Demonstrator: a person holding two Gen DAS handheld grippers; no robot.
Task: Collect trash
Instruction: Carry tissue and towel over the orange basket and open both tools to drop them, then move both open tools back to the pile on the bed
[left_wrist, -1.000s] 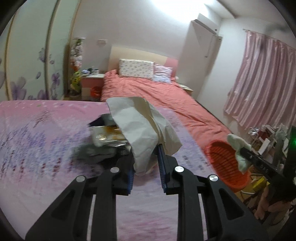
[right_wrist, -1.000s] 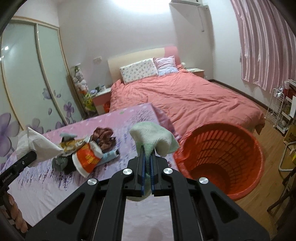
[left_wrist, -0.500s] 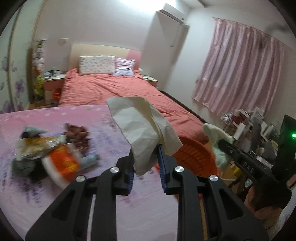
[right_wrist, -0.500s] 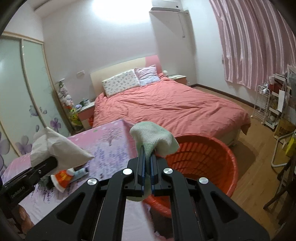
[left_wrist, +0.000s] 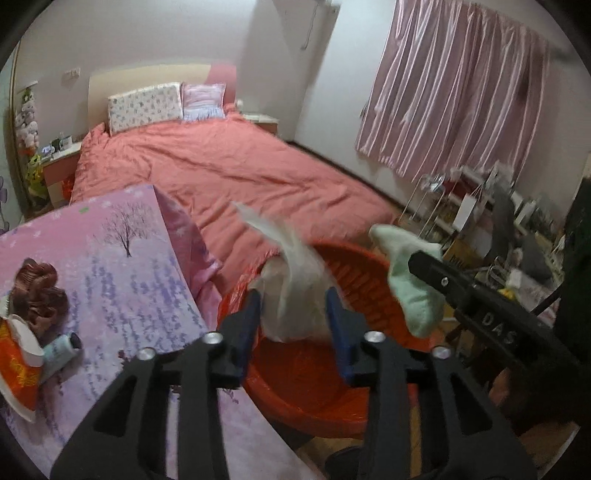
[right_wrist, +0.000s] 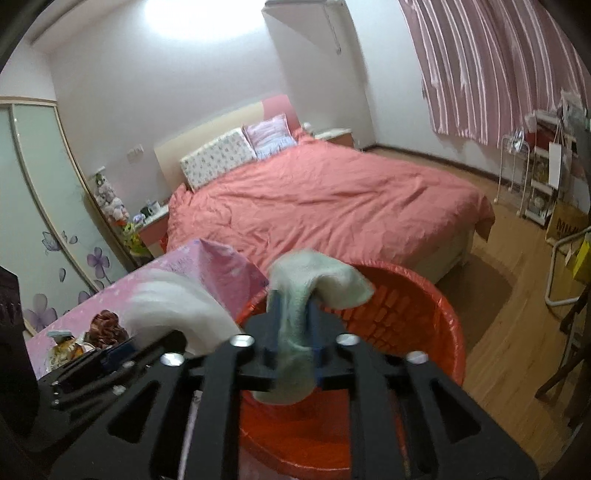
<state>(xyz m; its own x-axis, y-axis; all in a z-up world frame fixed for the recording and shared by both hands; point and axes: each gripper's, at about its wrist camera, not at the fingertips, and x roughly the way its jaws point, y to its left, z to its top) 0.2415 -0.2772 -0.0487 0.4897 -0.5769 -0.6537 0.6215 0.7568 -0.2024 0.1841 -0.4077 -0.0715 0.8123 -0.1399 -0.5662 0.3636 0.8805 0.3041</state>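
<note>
Trash goes loose in both my grippers above the red basket (left_wrist: 306, 384), which stands on the floor just off the corner of the pink floral tabletop (left_wrist: 122, 266). My left gripper (left_wrist: 293, 314) has just been opening, its blue pads apart with the crumpled beige paper (left_wrist: 295, 295) blurred between them. My right gripper (right_wrist: 293, 325) has also just been opening; the pale green cloth (right_wrist: 306, 291) drapes between its parted pads. More wrappers (left_wrist: 18, 365) lie at the tabletop's left edge.
</note>
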